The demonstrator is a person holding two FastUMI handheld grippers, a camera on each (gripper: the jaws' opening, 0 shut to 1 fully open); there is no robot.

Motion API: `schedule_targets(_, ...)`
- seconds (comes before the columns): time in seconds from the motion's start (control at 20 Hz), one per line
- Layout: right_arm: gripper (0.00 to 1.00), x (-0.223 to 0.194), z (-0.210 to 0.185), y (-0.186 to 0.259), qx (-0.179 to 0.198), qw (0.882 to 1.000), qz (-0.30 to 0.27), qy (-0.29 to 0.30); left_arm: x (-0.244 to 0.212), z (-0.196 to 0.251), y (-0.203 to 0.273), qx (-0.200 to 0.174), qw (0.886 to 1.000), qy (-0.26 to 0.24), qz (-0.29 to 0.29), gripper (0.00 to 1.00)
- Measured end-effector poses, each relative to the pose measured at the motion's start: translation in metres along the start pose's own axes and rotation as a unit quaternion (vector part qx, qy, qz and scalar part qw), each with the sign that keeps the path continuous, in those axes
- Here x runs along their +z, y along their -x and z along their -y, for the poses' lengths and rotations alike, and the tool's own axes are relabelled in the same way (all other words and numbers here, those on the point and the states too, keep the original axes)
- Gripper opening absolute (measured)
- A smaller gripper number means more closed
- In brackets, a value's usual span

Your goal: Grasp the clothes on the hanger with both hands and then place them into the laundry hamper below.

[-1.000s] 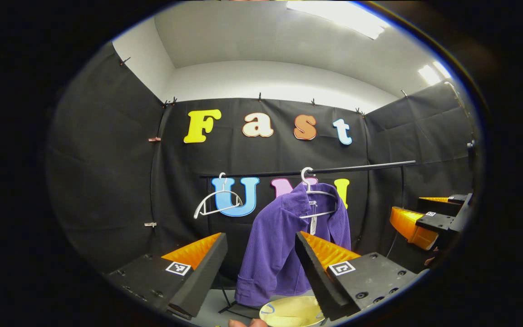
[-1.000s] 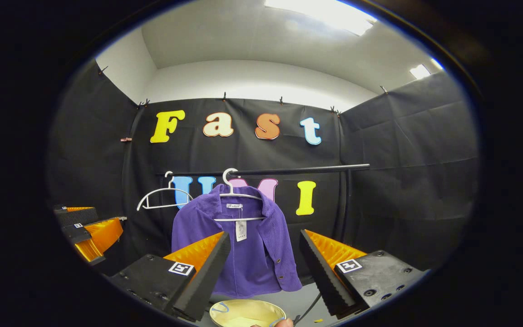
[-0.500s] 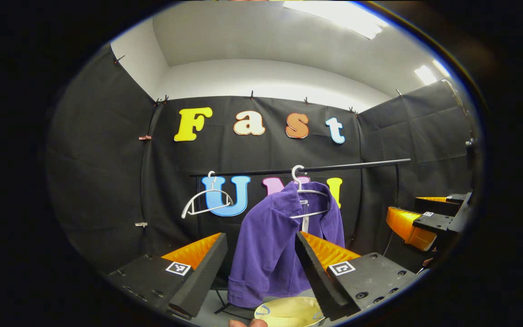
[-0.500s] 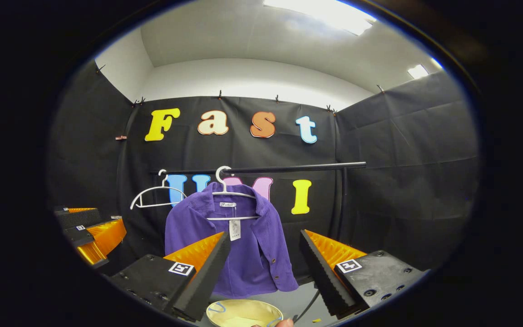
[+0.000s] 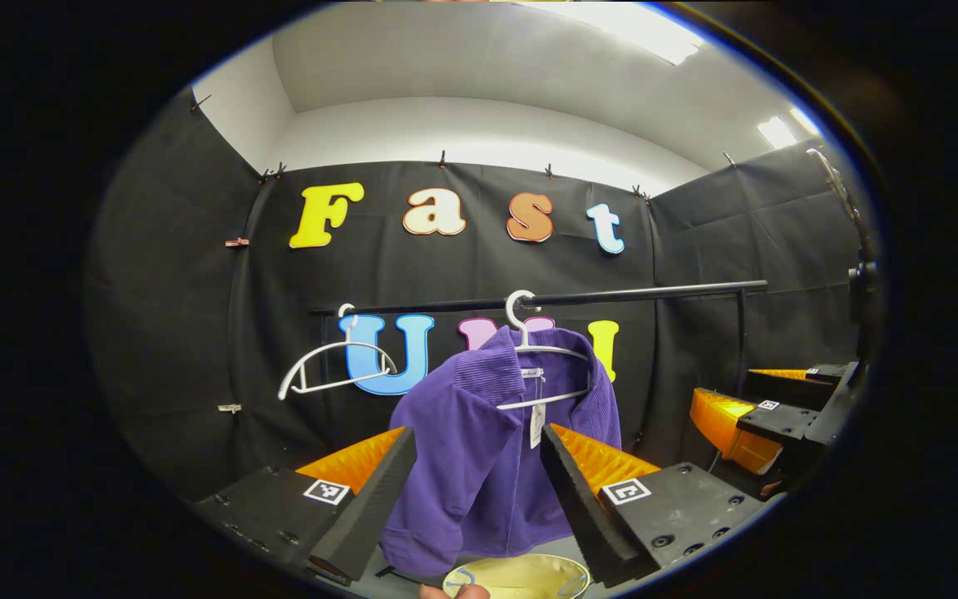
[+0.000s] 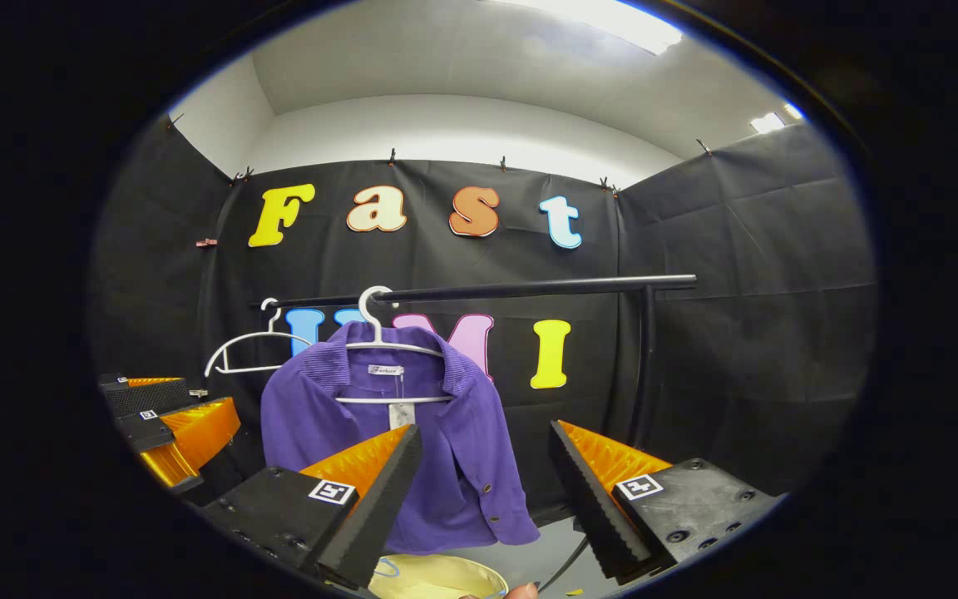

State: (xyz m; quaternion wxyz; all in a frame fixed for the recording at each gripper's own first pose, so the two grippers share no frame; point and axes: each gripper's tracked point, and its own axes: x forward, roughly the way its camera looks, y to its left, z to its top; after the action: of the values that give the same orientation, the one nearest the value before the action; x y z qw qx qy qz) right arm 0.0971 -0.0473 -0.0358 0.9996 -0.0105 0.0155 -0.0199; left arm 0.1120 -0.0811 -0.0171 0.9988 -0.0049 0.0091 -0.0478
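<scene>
In the left gripper view the left gripper [image 5: 475, 482] has its fingers spread wide with nothing between them. Straight ahead and a little above its tips hangs the purple jacket [image 5: 479, 449], on a white hanger [image 5: 541, 366] hooked over a black rail [image 5: 612, 295]; the garment's lower half shows through the gap between the fingers, well apart from them. An empty hanger [image 5: 333, 370] hangs on the same rail, up and to the left of the gripper. Below the tips, at the bottom edge, sits the pale yellow laundry hamper [image 5: 520, 576] (only its rim and part of the inside are visible).

In the right gripper view the right gripper [image 6: 483, 491] is likewise released and empty. The jacket [image 6: 446, 449] hangs ahead and slightly left of its midline, partly behind its left finger, not touching. The hamper [image 6: 433, 578] lies below the tips. The left gripper [image 6: 171, 420] shows far off to the left
</scene>
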Motion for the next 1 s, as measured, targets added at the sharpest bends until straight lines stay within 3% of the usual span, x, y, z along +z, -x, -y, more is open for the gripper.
schedule_targets(0.25, 0.98, -0.016, 0.012, -0.052, 0.013, 1.0, -0.004, -0.004, -0.013, 0.025, -0.071, 0.005, 1.0, 0.0, -0.004, 0.94)
schedule_targets(0.5, 0.98, -0.039, 0.017, -0.102, 0.029, 0.999, -0.017, -0.016, -0.04, 0.014, -0.135, 0.061, 0.998, -0.021, -0.007, 0.94)
schedule_targets(0.75, 0.93, -0.063, 0.004, -0.137, 0.059, 0.997, -0.032, -0.027, -0.07, 0.0, -0.176, 0.102, 0.993, -0.046, -0.022, 0.94)
schedule_targets(0.8, 0.98, -0.067, 0.001, -0.143, 0.065, 0.997, -0.034, -0.029, -0.072, -0.004, -0.182, 0.109, 0.993, -0.048, -0.023, 0.94)
schedule_targets(0.95, 0.98, -0.07, -0.009, -0.16, 0.08, 0.996, -0.031, -0.034, -0.072, -0.012, -0.192, 0.126, 0.991, -0.051, -0.016, 0.95)
schedule_targets(1.0, 0.98, -0.071, -0.011, -0.166, 0.081, 0.996, -0.028, -0.032, -0.073, -0.02, -0.193, 0.139, 0.989, -0.055, -0.014, 0.91)
